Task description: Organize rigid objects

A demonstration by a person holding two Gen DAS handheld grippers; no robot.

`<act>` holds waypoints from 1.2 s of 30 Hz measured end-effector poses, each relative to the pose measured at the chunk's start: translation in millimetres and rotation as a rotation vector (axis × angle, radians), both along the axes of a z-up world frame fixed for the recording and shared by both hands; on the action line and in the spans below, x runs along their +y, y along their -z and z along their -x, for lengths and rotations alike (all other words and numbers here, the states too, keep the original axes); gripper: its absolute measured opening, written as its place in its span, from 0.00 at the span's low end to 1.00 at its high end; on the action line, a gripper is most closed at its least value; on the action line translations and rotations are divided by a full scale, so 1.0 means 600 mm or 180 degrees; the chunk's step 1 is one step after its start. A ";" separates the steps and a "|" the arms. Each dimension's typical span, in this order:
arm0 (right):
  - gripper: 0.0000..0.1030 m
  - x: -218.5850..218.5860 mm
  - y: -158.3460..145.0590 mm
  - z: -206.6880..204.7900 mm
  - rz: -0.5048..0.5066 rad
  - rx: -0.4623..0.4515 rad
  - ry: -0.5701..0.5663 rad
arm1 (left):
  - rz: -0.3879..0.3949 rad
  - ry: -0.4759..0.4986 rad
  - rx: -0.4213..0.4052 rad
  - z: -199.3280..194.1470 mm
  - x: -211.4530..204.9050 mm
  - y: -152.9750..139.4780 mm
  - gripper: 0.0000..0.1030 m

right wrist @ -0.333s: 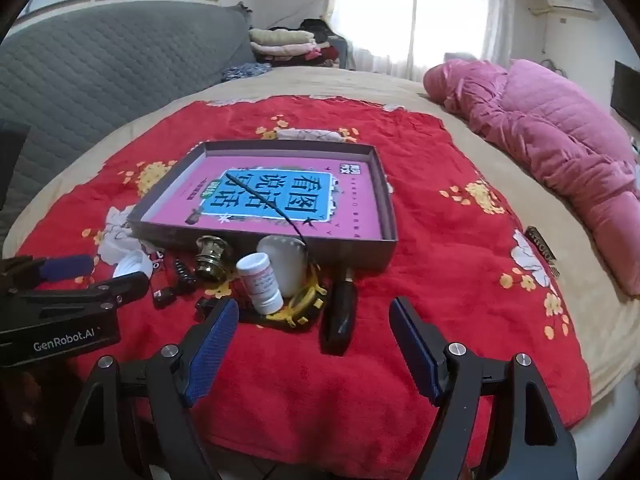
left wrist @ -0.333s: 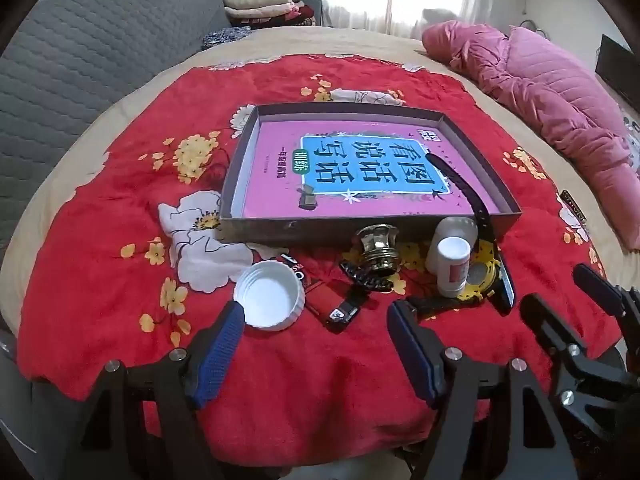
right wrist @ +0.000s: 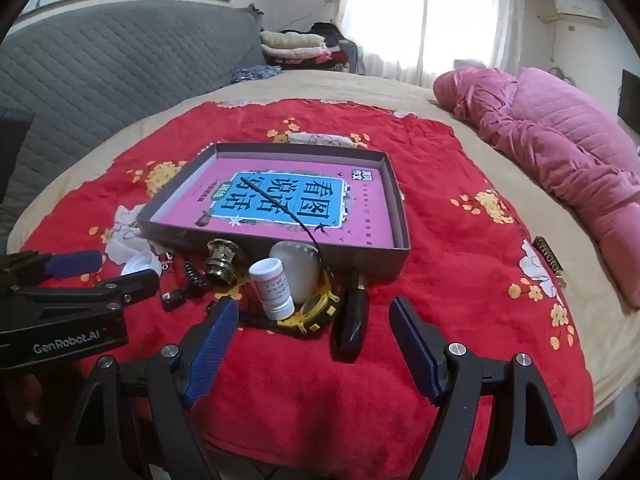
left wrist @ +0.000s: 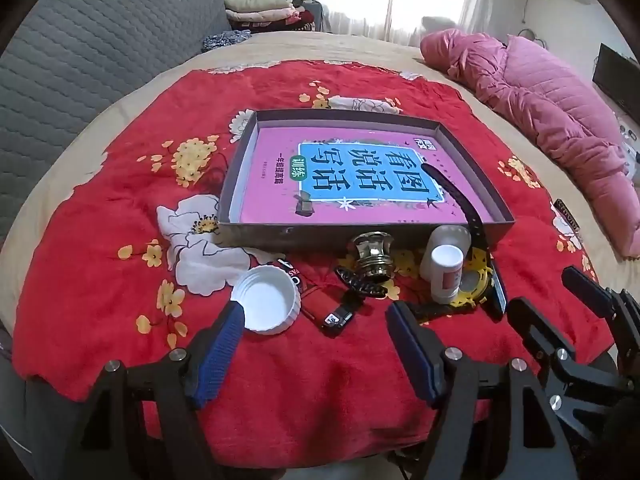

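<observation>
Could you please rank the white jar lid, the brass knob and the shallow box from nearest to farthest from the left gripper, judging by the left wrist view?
From the left gripper:
1. White jar lid, just ahead of its left finger.
2. Brass knob, further ahead, centre-right.
3. Shallow box, behind both, farthest.

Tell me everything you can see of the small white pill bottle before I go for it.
The white pill bottle is small, plastic-looking, with a white cap on and a printed label, red in the left view. It stands roughly upright on the red blanket, outside the tray, in front of a translucent white container and beside a yellow ring. Neither claw touches it.
</observation>
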State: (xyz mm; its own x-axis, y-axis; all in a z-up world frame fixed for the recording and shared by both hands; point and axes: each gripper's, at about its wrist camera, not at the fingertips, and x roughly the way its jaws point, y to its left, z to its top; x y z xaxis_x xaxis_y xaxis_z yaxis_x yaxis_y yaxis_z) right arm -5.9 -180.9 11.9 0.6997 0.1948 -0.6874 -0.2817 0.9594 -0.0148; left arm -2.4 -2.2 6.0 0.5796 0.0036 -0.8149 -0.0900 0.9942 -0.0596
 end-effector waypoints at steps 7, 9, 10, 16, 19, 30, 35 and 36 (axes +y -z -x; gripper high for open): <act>0.76 -0.003 0.003 -0.003 -0.0025 0.0031 0.0025 | 0.0018 0.0029 0.0029 -0.001 0.001 0.004 0.71; 0.76 -0.003 0.004 -0.003 -0.0027 0.0024 0.0026 | 0.0014 0.0023 0.0025 -0.001 0.002 0.004 0.71; 0.76 -0.003 0.004 -0.003 -0.0028 0.0023 0.0027 | 0.0013 0.0022 0.0028 -0.002 0.002 0.005 0.71; 0.76 -0.005 0.002 -0.003 -0.0035 0.0018 0.0047 | 0.0002 0.0038 0.0060 -0.002 -0.002 0.009 0.71; 0.76 -0.005 0.002 -0.003 -0.0032 0.0016 0.0051 | 0.0009 0.0043 0.0059 -0.002 -0.002 0.009 0.71; 0.76 0.000 -0.003 0.000 0.0005 -0.0038 0.0021 | -0.0013 0.0049 0.0064 -0.004 0.000 0.009 0.71; 0.77 -0.001 -0.002 -0.001 0.0003 -0.0015 0.0033 | -0.0025 0.0036 0.0069 -0.003 0.000 0.010 0.71; 0.77 -0.002 -0.003 -0.001 0.0000 -0.0014 0.0040 | -0.0026 0.0036 0.0070 -0.003 0.000 0.010 0.71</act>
State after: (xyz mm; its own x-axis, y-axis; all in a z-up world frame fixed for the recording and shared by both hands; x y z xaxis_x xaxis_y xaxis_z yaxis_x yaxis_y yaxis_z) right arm -5.3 -182.0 13.4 0.7050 0.1860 -0.6843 -0.2695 0.9629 -0.0160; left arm -0.6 -2.3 0.2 0.5615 0.0037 -0.8274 -0.0798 0.9956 -0.0497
